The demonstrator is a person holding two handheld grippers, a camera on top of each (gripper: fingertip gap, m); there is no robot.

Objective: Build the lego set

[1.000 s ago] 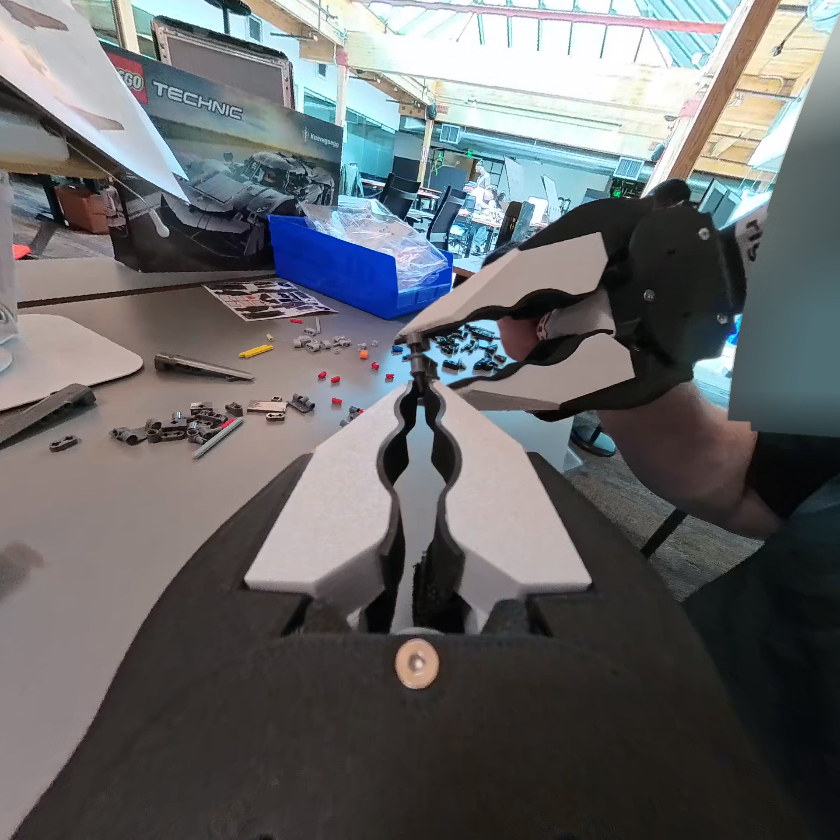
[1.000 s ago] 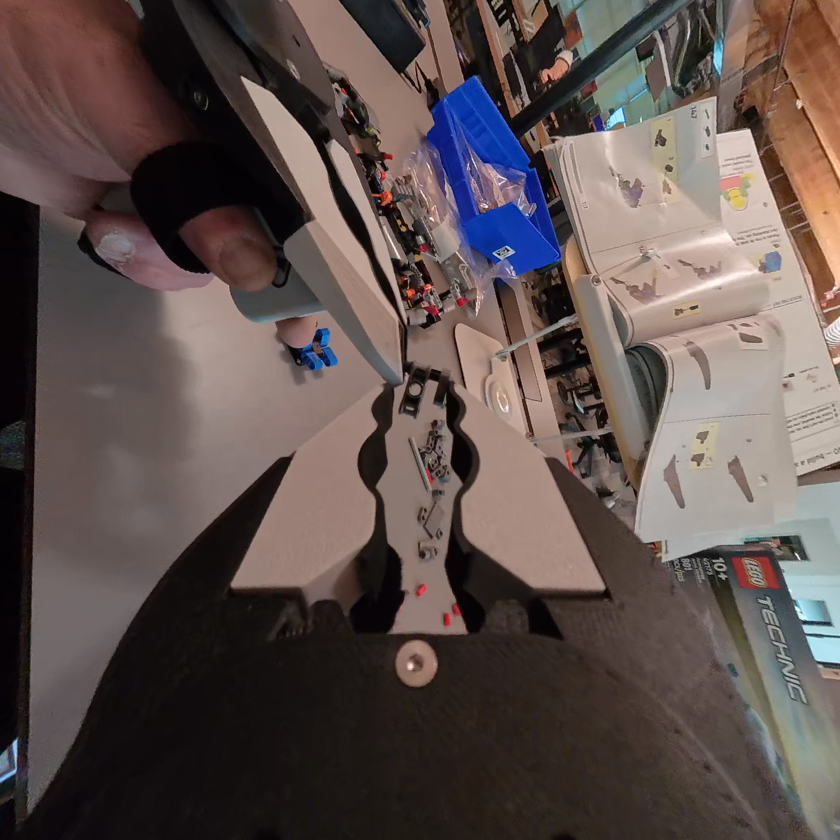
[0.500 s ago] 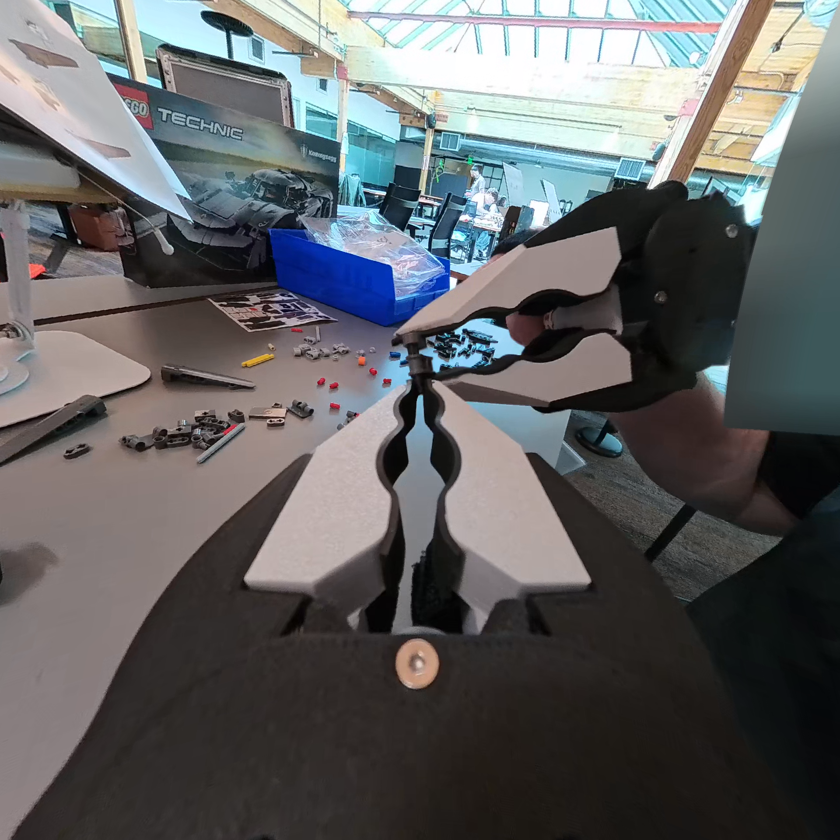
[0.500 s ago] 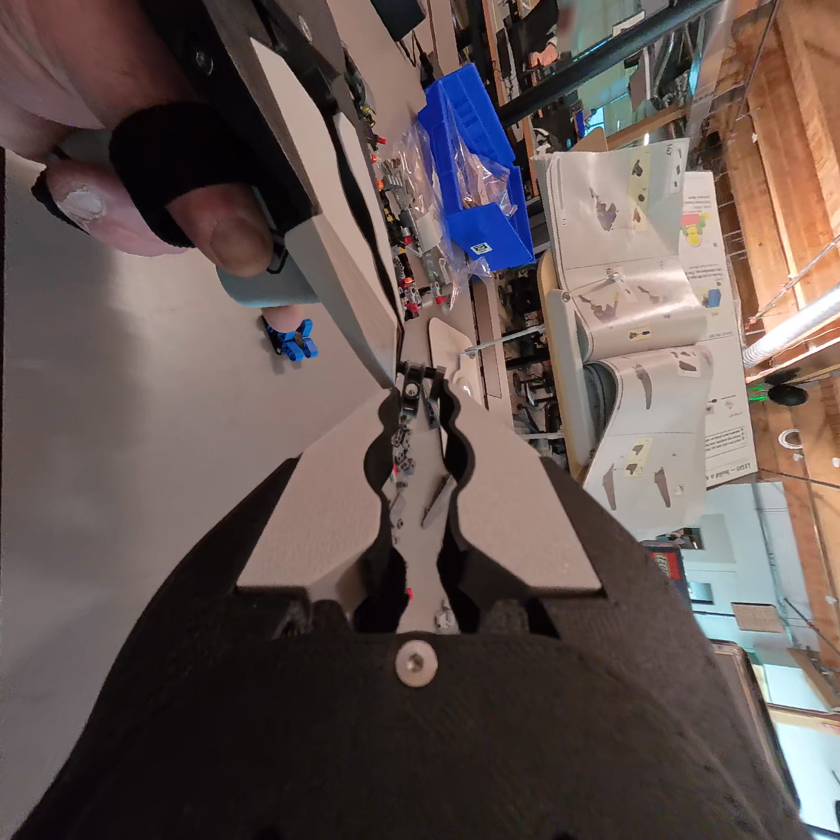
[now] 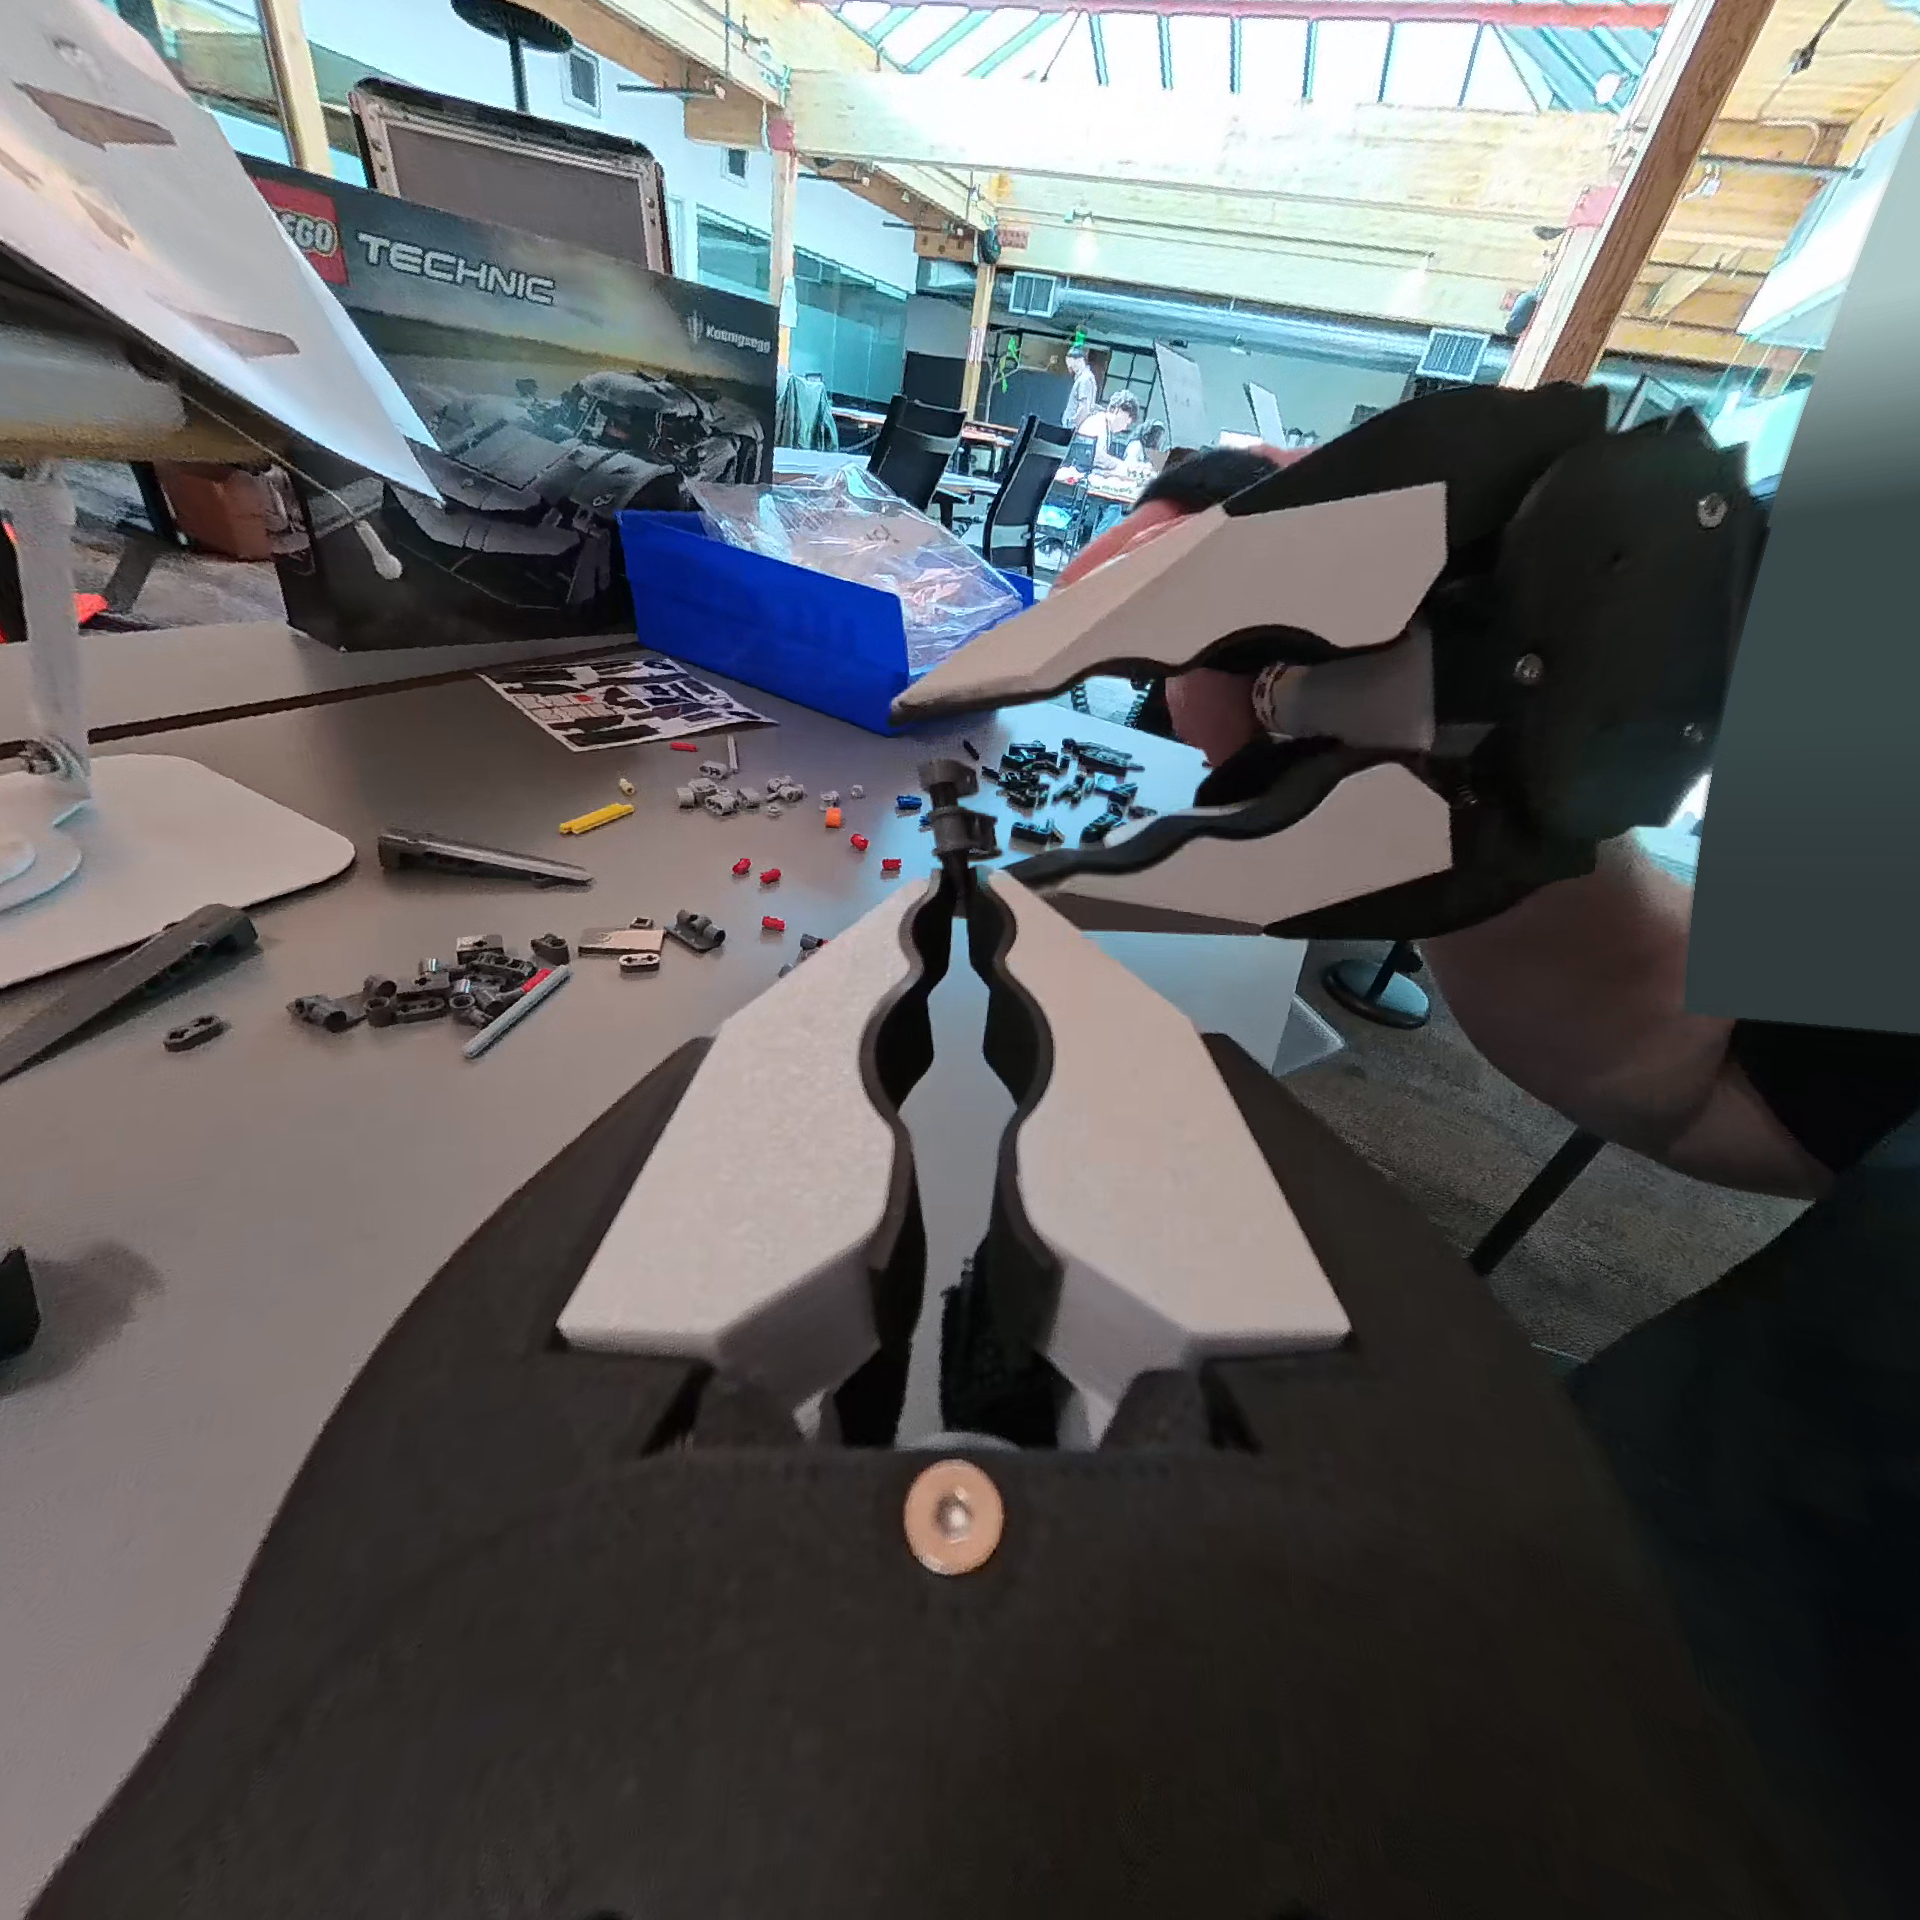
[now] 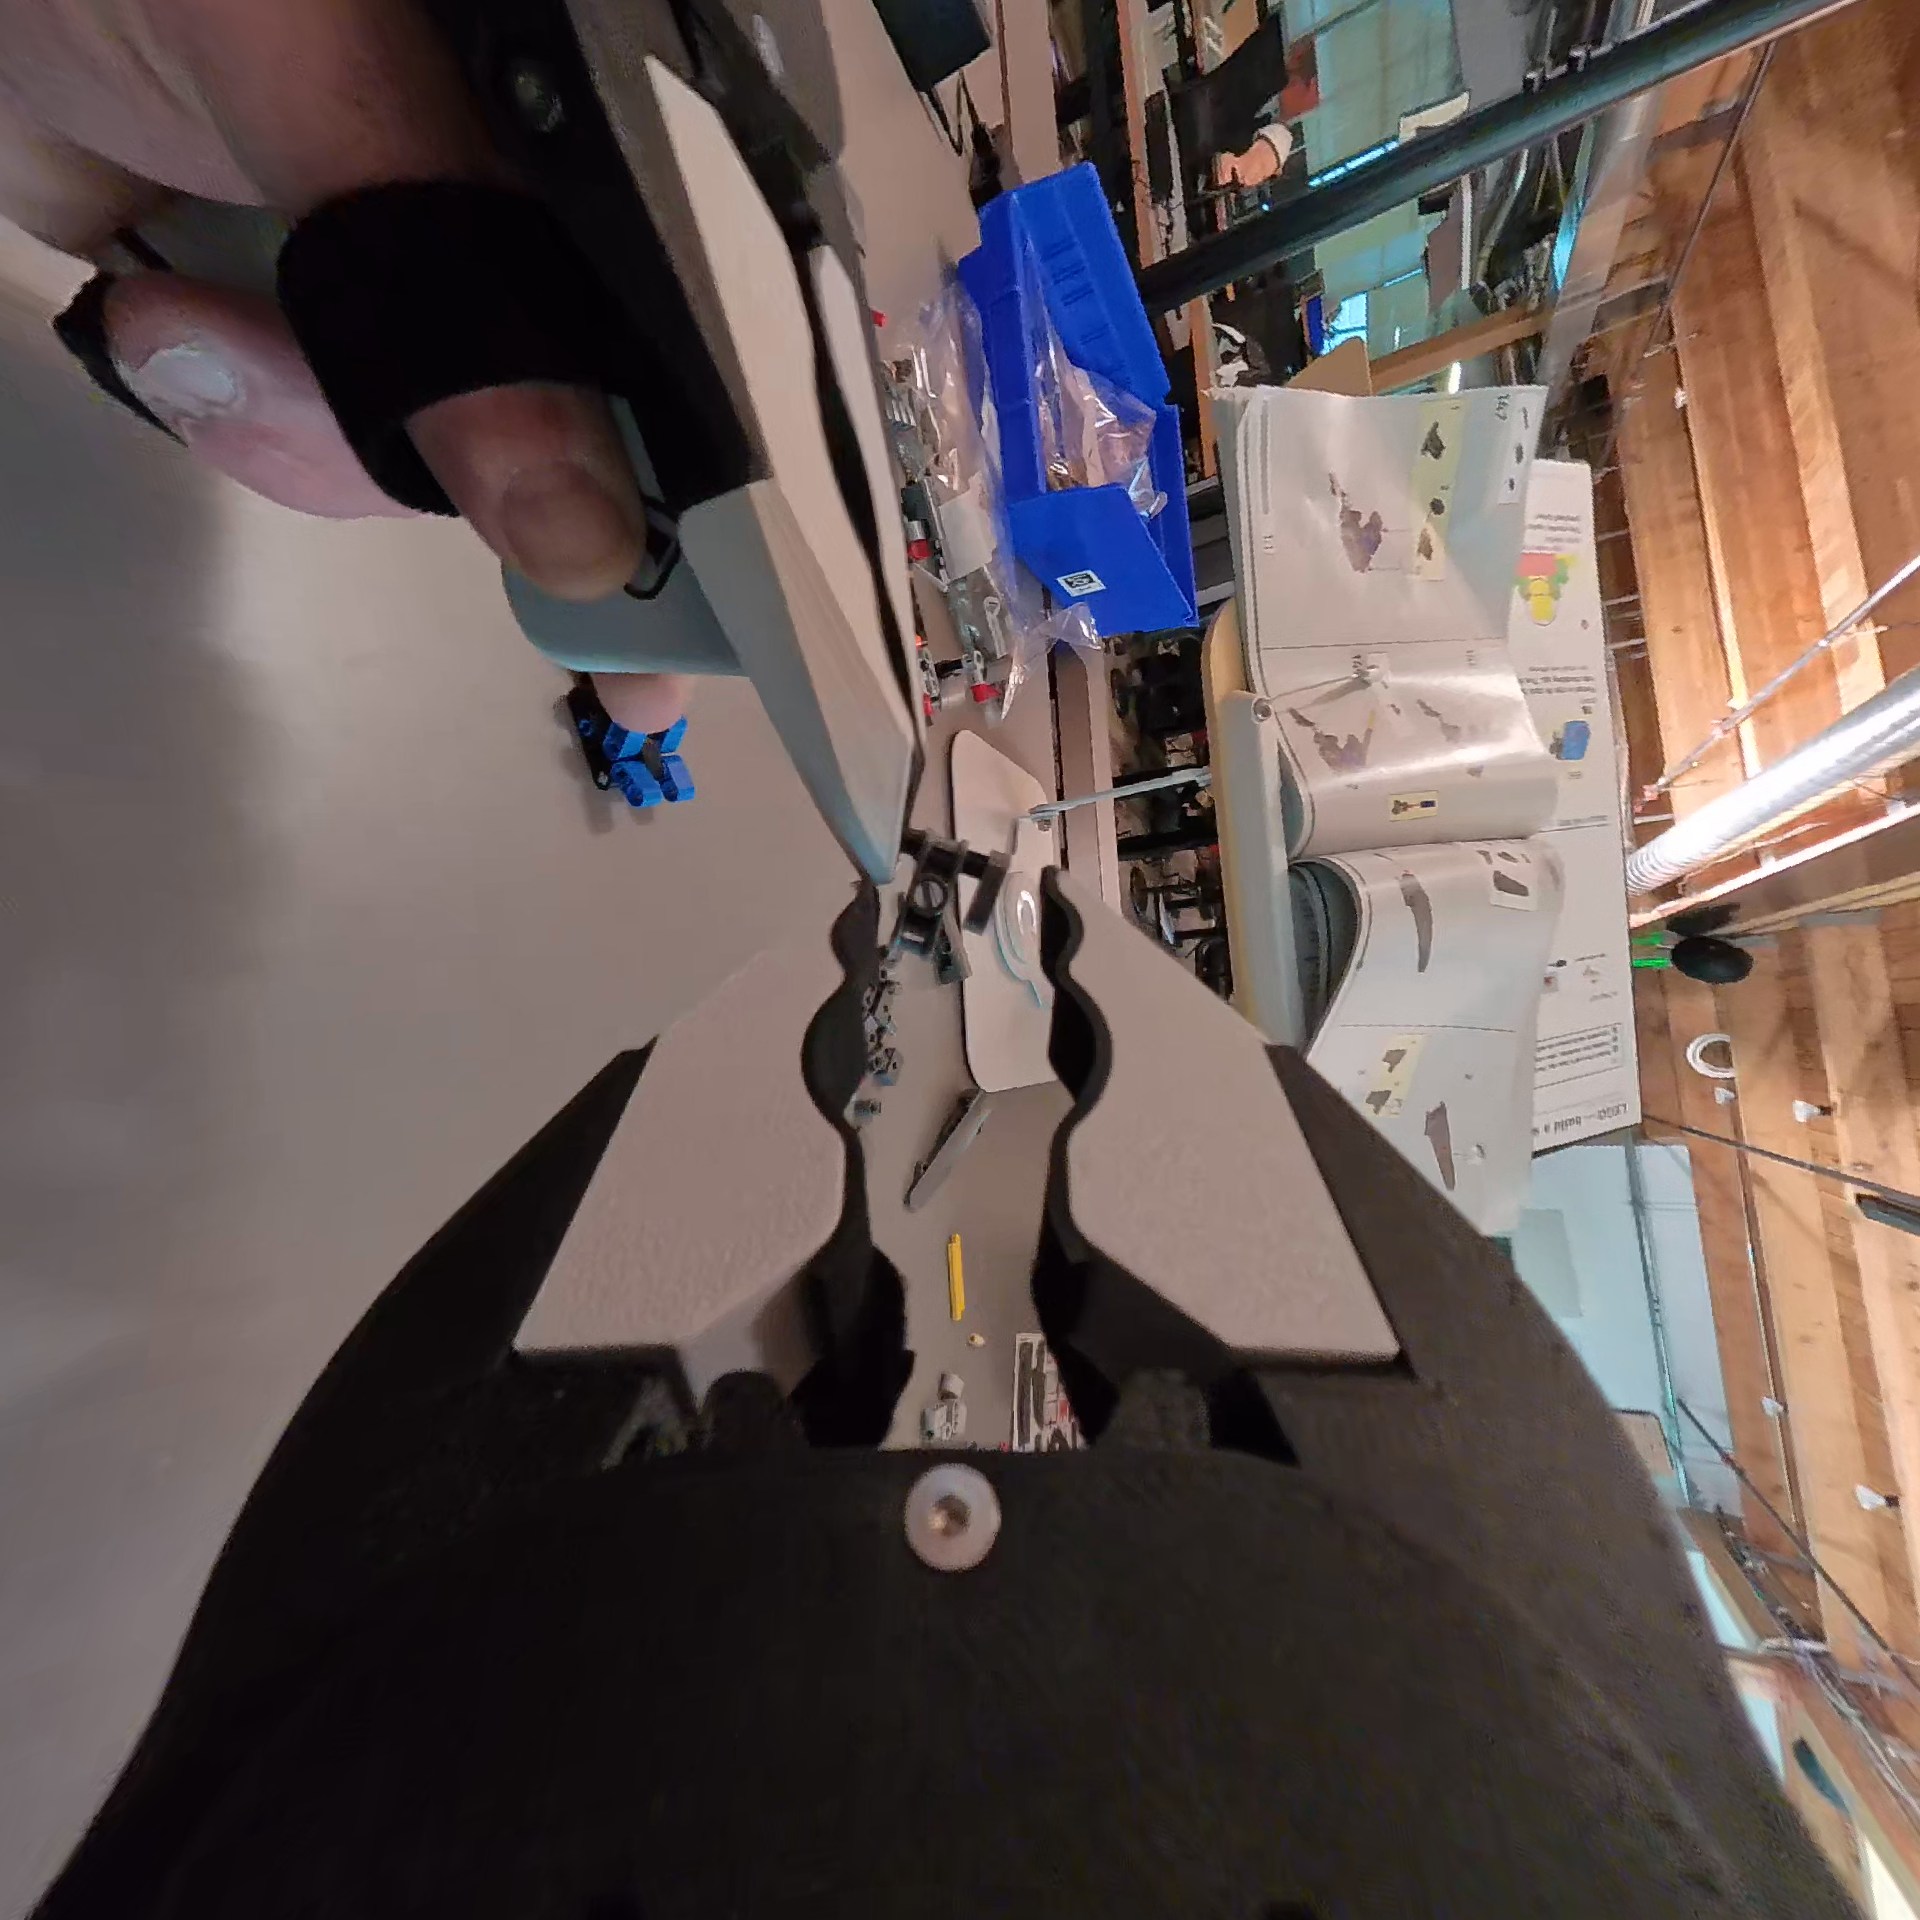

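Up close, the left claw (image 5: 961, 878) is pinched nearly shut on a small black Technic assembly (image 5: 954, 816), an axle with connectors standing up from its tips, above the grey counter (image 5: 260, 1195). The right claw (image 6: 961, 883) is spread wide with nothing in its grip, its fingers either side of that same assembly (image 6: 935, 894), the lower finger (image 5: 1247, 862) just beside it. Loose pieces lie scattered on the counter: dark grey connectors (image 5: 436, 992), red pins (image 5: 753, 871), a yellow axle (image 5: 595, 819). Behind them sit a blue bin (image 5: 769, 623) holding plastic bags, a sticker sheet (image 5: 623, 703), the set's box (image 5: 540, 416) and an open instruction booklet (image 6: 1455, 831).
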